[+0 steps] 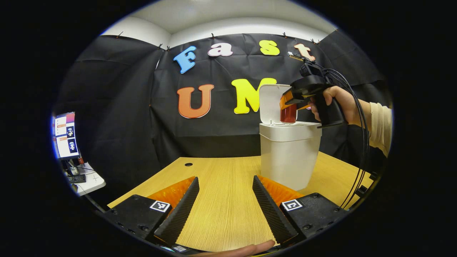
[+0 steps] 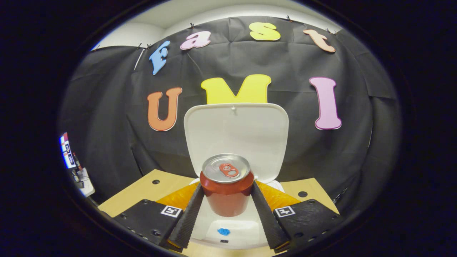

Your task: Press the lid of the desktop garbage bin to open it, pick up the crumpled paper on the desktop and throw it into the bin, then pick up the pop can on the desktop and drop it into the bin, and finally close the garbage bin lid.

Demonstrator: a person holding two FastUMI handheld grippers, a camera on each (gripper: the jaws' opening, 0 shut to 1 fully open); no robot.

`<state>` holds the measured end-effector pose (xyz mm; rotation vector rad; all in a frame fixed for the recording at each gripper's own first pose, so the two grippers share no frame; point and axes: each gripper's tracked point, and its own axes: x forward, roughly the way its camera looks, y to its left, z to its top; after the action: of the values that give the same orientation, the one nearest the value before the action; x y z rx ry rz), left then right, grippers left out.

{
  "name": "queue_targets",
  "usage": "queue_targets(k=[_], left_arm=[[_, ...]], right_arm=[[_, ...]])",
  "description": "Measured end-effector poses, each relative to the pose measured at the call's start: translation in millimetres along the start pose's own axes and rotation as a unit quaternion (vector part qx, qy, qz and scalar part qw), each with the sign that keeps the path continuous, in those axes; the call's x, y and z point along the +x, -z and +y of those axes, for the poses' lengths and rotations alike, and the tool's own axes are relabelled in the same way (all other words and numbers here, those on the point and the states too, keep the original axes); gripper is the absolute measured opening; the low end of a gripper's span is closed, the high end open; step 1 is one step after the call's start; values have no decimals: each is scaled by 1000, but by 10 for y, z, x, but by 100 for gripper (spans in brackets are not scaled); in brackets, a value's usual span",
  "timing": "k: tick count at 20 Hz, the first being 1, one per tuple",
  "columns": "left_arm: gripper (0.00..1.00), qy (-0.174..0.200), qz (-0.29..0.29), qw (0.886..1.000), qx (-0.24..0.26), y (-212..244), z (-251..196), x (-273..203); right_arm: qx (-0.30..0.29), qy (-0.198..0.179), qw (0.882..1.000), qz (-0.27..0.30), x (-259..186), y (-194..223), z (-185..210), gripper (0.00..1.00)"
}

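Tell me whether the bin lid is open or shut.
Open. The lid stands upright behind the bin mouth, and the right gripper holds the pop can above the opening.

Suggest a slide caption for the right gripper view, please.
Right gripper holds the red pop can upright above the open white bin, lid raised behind.
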<state>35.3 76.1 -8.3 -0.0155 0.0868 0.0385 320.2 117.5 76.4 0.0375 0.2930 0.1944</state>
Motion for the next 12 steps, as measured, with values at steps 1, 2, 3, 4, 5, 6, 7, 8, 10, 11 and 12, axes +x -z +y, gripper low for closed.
queue_targets(k=[1, 2, 3, 4, 5, 6, 7, 8, 10, 11, 12], left_arm=[[97, 1, 0, 1000, 1, 5, -5, 7], [97, 0, 1, 1000, 1, 6, 6, 4], [97, -1, 2, 1000, 1, 15, 17, -8], [97, -1, 2, 1000, 0, 10, 19, 2], [97, -1, 3, 1000, 0, 10, 22, 10], [97, -2, 3, 1000, -1, 20, 41, 12], [97, -3, 4, 1000, -2, 28, 54, 19], [97, -3, 6, 1000, -3, 30, 52, 10], [97, -6, 7, 1000, -3, 37, 84, 21], [97, -6, 7, 1000, -3, 34, 90, 29], [97, -6, 9, 1000, -5, 42, 96, 31]], right_arm=[[-1, -1, 1000, -1, -9, -17, 6, 80], [-2, -1, 1000, -3, -18, -46, 14, 80], [-3, -1, 1000, -5, -29, -69, 28, 80], [-5, -1, 1000, -6, -42, -95, 38, 80], [-6, 0, 1000, -8, -48, -113, 42, 80], [-7, 0, 1000, -10, -45, -139, 56, 79], [-9, -3, 1000, -10, -47, -161, 81, 79], [-9, -4, 1000, -13, -48, -189, 98, 80], [-11, -4, 1000, -19, -63, -269, 119, 79], [-11, -5, 1000, -23, -63, -303, 138, 81], [-12, -5, 1000, -26, -61, -347, 151, 81]])
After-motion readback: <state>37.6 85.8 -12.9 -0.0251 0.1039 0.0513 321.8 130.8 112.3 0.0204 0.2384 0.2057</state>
